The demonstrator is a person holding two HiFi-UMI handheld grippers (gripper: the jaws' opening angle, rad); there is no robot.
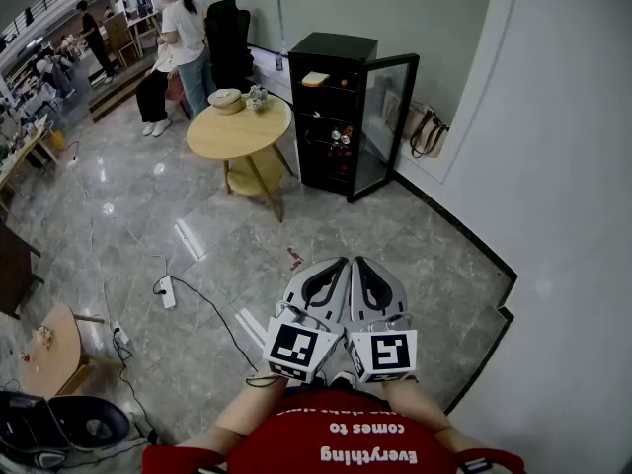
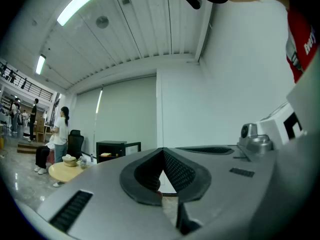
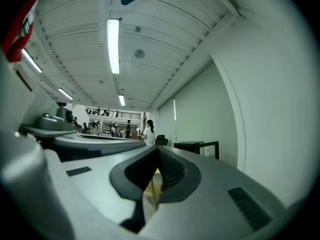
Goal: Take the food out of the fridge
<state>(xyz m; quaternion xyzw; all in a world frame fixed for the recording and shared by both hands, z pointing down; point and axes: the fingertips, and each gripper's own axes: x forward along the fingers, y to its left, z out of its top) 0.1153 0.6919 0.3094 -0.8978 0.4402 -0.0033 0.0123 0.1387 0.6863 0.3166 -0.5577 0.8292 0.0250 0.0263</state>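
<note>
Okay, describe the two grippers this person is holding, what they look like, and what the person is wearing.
The left gripper and right gripper both have smooth light-grey shells tapering to a point, with black ribbed pads lining the jaws. Each carries a white cube with black square markers at its rear. The person wears a red top with white lettering.

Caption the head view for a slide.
Left tongs and right tongs, both shut and empty, point toward the open black fridge beside a round table.
</note>
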